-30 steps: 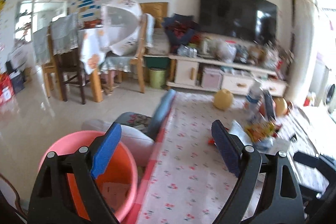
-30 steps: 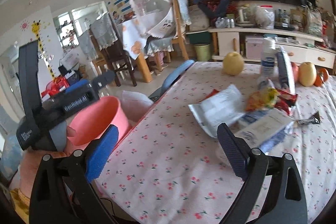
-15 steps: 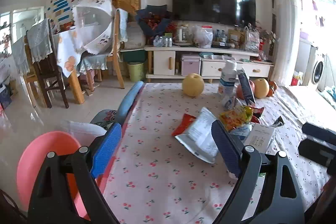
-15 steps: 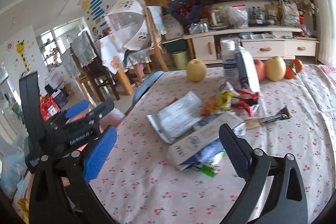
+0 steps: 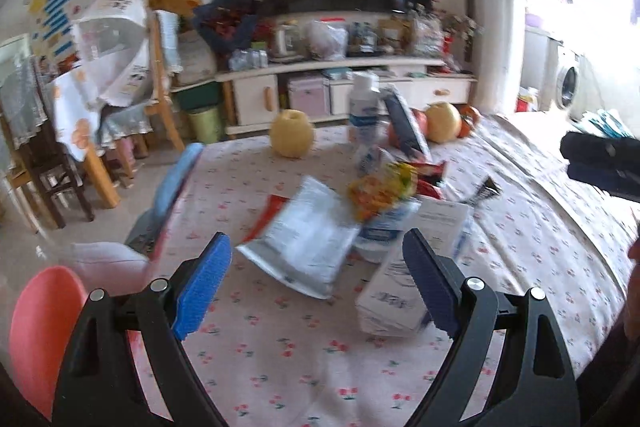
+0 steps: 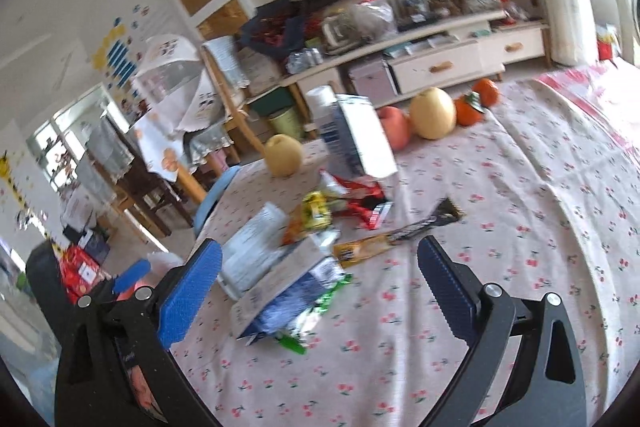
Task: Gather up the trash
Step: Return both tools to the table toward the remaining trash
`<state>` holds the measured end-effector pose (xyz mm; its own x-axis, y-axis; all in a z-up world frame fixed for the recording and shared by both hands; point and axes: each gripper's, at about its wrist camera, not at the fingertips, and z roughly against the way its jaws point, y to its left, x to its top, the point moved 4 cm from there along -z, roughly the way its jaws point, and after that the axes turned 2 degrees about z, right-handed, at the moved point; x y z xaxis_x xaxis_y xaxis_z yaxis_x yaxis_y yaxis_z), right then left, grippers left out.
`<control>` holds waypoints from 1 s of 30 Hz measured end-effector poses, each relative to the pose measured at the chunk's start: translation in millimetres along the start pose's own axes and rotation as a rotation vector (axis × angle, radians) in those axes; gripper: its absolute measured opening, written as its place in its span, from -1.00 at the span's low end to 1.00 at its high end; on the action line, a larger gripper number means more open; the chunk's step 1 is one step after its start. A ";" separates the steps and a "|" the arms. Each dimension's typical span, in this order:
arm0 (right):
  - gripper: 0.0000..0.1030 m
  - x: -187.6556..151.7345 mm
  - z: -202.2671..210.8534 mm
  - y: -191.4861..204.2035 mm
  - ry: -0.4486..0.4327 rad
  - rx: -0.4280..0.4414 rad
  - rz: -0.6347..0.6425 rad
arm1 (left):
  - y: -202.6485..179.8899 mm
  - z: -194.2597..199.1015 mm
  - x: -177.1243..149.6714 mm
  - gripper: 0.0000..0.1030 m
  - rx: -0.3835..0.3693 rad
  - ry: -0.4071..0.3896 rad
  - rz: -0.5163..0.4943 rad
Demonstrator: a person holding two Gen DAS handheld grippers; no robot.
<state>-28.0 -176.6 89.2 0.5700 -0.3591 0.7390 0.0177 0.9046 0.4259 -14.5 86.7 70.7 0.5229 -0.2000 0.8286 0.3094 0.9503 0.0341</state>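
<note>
Both the left gripper [image 5: 316,281] and right gripper [image 6: 318,285] are hovering released; wrappers [image 6: 288,267] are lying just ahead (desk [image 6: 520,227] edge leftward).

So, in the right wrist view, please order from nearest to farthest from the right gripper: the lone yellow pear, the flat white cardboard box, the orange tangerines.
From the right gripper, open above the floral tablecloth:
1. Flat white cardboard box, just ahead, between the fingers, on the wrapper pile.
2. Lone yellow pear, farther back, on the left, near the table edge.
3. Orange tangerines, farthest, back right, beside the other fruit.
</note>
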 end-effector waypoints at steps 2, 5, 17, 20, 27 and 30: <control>0.88 3.9 1.0 -14.3 0.003 -0.003 -0.029 | -9.7 -4.8 -0.8 0.71 -0.052 0.019 -0.004; 0.88 8.9 -0.6 -38.2 0.018 -0.002 -0.091 | -23.2 -16.2 -1.7 0.71 -0.103 0.061 -0.002; 0.88 -4.3 -49.2 -94.4 0.239 0.120 -0.312 | -62.7 -57.6 -5.5 0.71 -0.167 0.152 -0.076; 0.85 -0.9 -58.4 -92.1 0.250 0.123 -0.290 | -65.9 -68.4 -6.4 0.71 -0.174 0.178 -0.077; 0.37 -4.6 -86.7 -95.6 0.311 0.086 -0.264 | -60.2 -86.5 -7.0 0.71 -0.175 0.229 -0.024; 0.30 -5.0 -98.9 -96.0 0.324 0.074 -0.252 | -57.3 -91.9 -8.8 0.71 -0.193 0.249 0.019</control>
<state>48.7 -238.9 -7.0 0.7848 -0.4657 0.4089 0.1376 0.7743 0.6177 36.2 12.1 10.1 0.7011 -0.2576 0.6649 0.4302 0.8965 -0.1063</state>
